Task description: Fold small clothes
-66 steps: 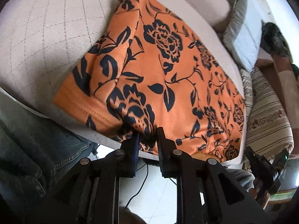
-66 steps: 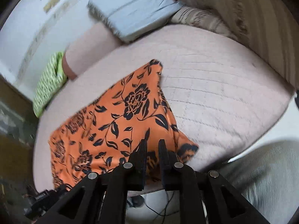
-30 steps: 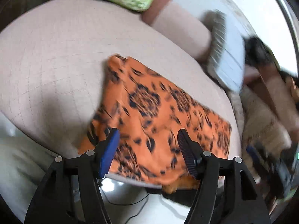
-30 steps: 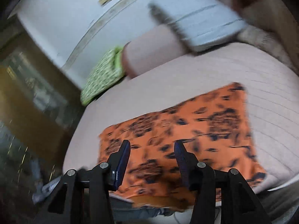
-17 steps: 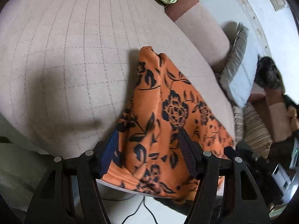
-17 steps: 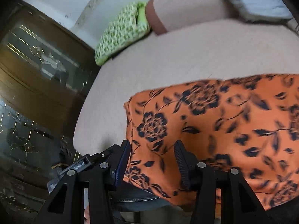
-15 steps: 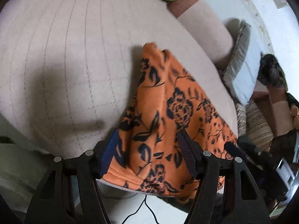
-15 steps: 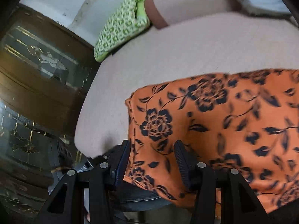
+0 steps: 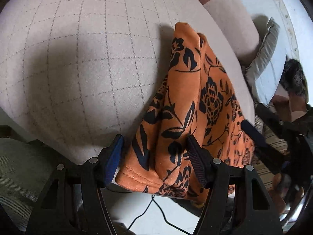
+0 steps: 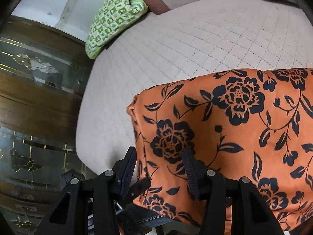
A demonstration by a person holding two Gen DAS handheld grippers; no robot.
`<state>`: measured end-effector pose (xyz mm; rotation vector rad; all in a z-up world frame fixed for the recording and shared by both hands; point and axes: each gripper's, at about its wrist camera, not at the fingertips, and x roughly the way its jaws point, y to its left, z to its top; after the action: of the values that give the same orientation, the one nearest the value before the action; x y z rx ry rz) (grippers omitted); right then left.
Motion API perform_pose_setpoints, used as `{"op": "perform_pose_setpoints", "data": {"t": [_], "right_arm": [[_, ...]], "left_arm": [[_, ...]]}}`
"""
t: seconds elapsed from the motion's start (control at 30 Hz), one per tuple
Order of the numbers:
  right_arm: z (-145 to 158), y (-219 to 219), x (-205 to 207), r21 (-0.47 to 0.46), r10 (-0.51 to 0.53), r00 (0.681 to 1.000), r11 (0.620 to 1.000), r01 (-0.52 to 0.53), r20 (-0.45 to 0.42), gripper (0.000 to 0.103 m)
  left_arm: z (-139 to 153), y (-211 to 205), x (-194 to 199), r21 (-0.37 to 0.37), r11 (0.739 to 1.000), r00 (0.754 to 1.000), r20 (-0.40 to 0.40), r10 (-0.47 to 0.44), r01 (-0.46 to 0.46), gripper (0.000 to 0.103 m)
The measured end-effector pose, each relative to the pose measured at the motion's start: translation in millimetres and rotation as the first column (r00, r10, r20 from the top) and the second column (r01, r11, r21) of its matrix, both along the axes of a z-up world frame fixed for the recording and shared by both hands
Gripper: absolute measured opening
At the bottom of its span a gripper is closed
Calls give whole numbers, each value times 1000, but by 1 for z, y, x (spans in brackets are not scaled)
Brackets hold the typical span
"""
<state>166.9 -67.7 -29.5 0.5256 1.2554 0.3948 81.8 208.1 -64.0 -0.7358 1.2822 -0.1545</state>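
- The left gripper (image 9: pixel 155 156) and right gripper (image 10: pixel 159 168) gape wide over the orange floral garment (image 9: pixel 187 117), gripping nothing.
- A green patterned cloth (image 10: pixel 113 17) lies on the quilted cushion (image 9: pixel 78 58); a dark cabinet (image 10: pixel 35 98) stands nearby.

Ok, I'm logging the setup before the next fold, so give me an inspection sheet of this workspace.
Surface: quilted beige cushion, stitched in a grid.
Job's things: orange floral garment, partly folded, lying near the cushion's front edge and overhanging it.
Clutter: green patterned cloth at the far edge.
Grippers: left gripper and right gripper both have open jaws, over opposite ends of the garment, nothing clamped.
Cables: black cable on the floor.
Surroundings: dark wooden cabinet; grey pillow.
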Motion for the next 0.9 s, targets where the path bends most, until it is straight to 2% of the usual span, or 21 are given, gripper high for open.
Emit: {"op": "perform_pose_setpoints", "data": {"t": [0.13, 0.2, 0.3, 0.5, 0.63, 0.77, 0.83, 0.87, 0.9], "right_arm": [[-7, 0, 4, -3, -4, 999, 1000, 4, -38, 47], [-11, 1, 4, -6, -3, 999, 1000, 2, -52, 47], [-18, 4, 5, -9, 8, 997, 1000, -9, -73, 47], [-24, 15, 9, 5, 46, 995, 999, -46, -86, 47], [-27, 23, 13, 41, 76, 993, 997, -73, -91, 47], [-26, 37, 21, 33, 121, 989, 992, -118, -89, 47], [-26, 48, 25, 15, 156, 983, 988, -155, -93, 47], [-26, 55, 28, 2, 185, 978, 983, -186, -101, 47], [-27, 63, 31, -12, 212, 971, 977, -214, -108, 47]], "left_arm": [[-5, 9, -1, -77, 997, 1000, -14, 18, -19, 65], [-8, 19, -3, -140, 989, 998, -24, 50, -53, 65], [-10, 29, -6, -184, 978, 995, -31, 94, -98, 64], [-10, 25, -4, -185, 980, 997, -27, 70, -74, 64], [-15, 11, -2, -245, 969, 999, -33, 20, -28, 64], [-17, 7, 0, -211, 977, 999, -40, 29, -36, 64], [-13, 2, 0, -147, 989, 999, -25, 21, -25, 53], [-9, -2, 0, -98, 995, 1000, -9, 10, -11, 30], [-5, -6, 0, -74, 997, 1000, 10, -7, 8, 15]]}}
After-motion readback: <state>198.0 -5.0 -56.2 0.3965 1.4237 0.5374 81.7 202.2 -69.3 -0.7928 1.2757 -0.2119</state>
